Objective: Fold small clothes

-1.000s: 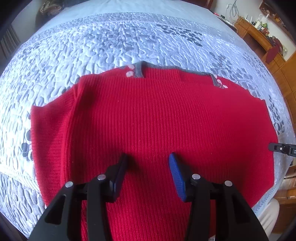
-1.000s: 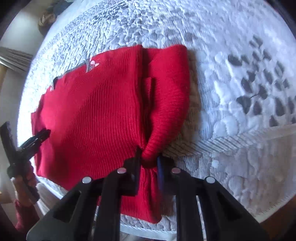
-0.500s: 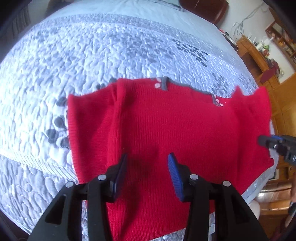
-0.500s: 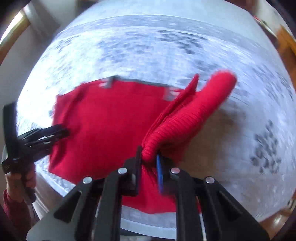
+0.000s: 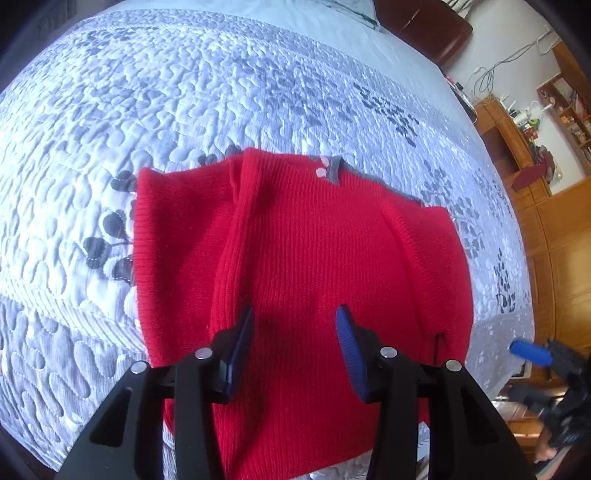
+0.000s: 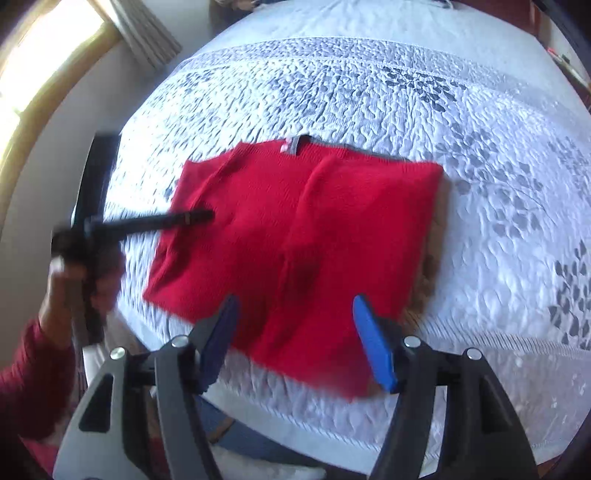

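Both grippers, left and right, gape empty over the sweater; soft, floppy knit, so pinch a hem corner.

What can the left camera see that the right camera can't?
Only the left wrist view shows the wooden shelves by the wall and the right gripper's blue fingertip poking in at the edge.

Only the right wrist view shows the window, the curtain and the person's hand holding the left gripper over the sweater.

Both show the red sweater lying on the quilt, both sides folded in, and each view's own open gripper above it.
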Action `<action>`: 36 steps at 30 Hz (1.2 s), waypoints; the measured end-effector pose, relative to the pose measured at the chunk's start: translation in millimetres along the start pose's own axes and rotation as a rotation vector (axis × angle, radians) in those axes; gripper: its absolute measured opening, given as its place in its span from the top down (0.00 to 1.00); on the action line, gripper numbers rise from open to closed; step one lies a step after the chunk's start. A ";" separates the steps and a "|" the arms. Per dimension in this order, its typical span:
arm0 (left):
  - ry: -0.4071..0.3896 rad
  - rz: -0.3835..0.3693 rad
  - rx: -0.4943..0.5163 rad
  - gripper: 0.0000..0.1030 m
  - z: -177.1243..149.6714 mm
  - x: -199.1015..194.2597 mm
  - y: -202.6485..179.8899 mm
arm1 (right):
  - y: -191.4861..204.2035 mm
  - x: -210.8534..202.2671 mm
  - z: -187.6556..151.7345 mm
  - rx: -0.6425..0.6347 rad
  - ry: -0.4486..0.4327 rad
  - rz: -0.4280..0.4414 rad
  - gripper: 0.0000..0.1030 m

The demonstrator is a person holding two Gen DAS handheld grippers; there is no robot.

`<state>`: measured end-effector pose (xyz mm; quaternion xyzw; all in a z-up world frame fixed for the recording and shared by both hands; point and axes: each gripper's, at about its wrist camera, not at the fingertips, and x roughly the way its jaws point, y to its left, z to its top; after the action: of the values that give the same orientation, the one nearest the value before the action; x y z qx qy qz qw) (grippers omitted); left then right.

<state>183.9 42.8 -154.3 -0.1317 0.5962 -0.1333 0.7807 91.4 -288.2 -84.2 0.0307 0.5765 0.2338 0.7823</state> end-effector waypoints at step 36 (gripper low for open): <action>0.207 -0.206 -0.062 0.39 27.5 57.0 -101.1 | -28.4 12.3 -36.5 -0.008 -0.065 0.086 0.89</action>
<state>219.8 -70.8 -161.4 -0.2016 0.6608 -0.2074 0.6926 70.1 -316.7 -116.3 0.0597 0.5480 0.2685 0.7899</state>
